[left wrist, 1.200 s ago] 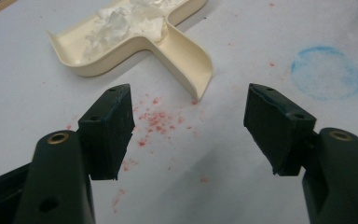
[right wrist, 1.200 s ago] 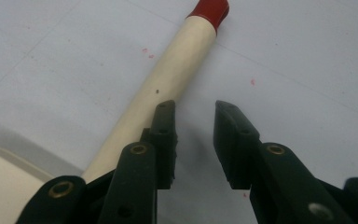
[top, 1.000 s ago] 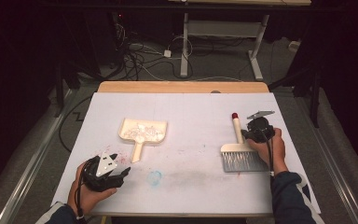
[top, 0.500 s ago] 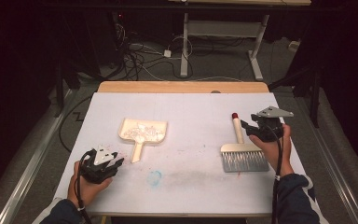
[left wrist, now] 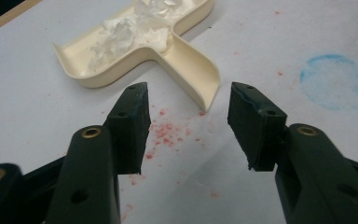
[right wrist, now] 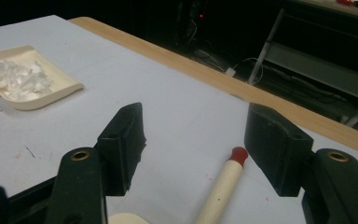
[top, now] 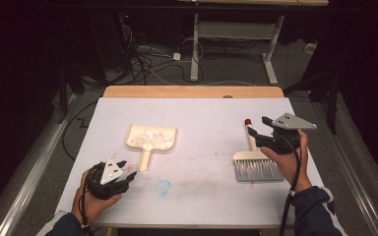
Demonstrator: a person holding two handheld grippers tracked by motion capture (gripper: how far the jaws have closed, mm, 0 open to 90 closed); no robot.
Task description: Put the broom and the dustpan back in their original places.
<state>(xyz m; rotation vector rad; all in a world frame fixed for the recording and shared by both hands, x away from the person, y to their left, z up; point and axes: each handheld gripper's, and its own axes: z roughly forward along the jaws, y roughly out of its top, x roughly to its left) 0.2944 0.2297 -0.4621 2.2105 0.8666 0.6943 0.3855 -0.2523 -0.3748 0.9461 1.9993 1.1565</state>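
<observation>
White sheeting covers the table (top: 202,113), stained with red specks and a blue ring. On it lies a cream plastic dustpan (top: 150,139) holding white scraps, its handle end just beyond the left gripper (left wrist: 189,119), whose jaws have just been opening with nothing between them. Off to the right, a cream hand brush with grey bristles and a red-tipped handle (top: 255,162) lies flat below the lifted right gripper (right wrist: 193,140), its jaws just opened, empty.

Brush (right wrist: 221,186) bristles below right gripper view's edge
</observation>
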